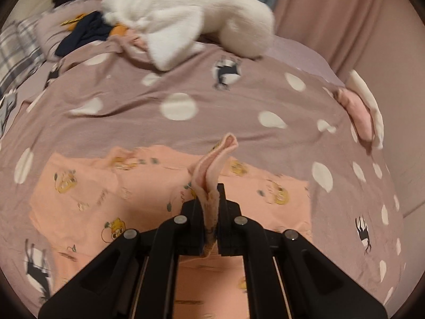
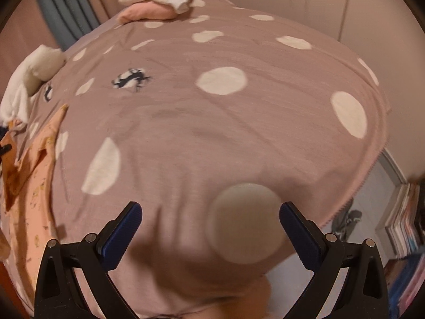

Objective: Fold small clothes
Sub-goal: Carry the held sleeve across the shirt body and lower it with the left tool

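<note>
A small peach garment (image 1: 148, 194) with a yellow cartoon print lies spread on the mauve polka-dot bedspread (image 1: 186, 85). My left gripper (image 1: 212, 212) is shut on a pink fold of this garment, which sticks up between the fingers. In the right wrist view the peach garment (image 2: 34, 191) shows at the far left edge. My right gripper (image 2: 211, 210) is open and empty above the bedspread (image 2: 212, 119), near its right edge.
A white fluffy garment (image 1: 186, 18) and a dark pile of clothes (image 1: 87, 32) lie at the back of the bed. Folded pink and white clothes (image 1: 358, 111) sit at the right edge, also in the right wrist view (image 2: 148, 10). Books (image 2: 403, 220) stand on the floor.
</note>
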Demonstrator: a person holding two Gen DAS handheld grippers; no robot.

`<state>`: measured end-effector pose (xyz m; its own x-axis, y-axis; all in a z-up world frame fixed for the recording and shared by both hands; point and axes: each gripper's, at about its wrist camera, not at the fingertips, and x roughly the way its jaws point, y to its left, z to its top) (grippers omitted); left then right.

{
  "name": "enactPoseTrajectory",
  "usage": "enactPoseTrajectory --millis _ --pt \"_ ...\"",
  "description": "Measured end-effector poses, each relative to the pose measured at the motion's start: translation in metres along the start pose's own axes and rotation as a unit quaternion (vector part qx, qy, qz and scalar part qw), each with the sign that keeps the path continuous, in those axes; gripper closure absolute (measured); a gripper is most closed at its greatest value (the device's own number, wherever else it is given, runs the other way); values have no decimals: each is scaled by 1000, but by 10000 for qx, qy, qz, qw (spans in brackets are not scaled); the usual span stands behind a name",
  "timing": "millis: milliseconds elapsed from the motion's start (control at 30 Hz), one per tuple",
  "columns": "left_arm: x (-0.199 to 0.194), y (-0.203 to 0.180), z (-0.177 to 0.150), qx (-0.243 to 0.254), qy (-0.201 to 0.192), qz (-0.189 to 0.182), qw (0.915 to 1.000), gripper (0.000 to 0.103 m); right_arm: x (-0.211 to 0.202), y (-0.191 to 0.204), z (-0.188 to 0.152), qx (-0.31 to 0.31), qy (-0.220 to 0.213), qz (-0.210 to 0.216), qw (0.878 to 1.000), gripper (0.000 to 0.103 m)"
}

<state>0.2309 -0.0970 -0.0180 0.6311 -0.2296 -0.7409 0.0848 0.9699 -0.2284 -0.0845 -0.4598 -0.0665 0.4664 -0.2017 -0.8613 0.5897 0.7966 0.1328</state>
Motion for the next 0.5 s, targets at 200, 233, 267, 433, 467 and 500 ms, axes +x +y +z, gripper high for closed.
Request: enactPoseTrajectory --millis 200,233,267,433,467,500 --pt "17 -36 -13 213 127 -115 9996 98 -1 -20 -3 208 16 -115 9997 1" --pt "19 -41 -15 239 140 -103 9996 98 0 -23 -3 236 41 -143 9996 1" --pt "22 -45 -16 291 159 -85 9994 98 0 -24 -3 245 50 -152 9996 1" --pt "36 -59 -27 257 290 -132 9992 98 0 -26 -3 222 47 -108 9997 1" --pt "37 -61 -29 251 311 -148 9991 98 0 -25 -4 207 46 -87 9997 1" --pt "39 -66 -31 304 321 -123 9989 98 1 -25 -4 196 53 -75 9998 1"
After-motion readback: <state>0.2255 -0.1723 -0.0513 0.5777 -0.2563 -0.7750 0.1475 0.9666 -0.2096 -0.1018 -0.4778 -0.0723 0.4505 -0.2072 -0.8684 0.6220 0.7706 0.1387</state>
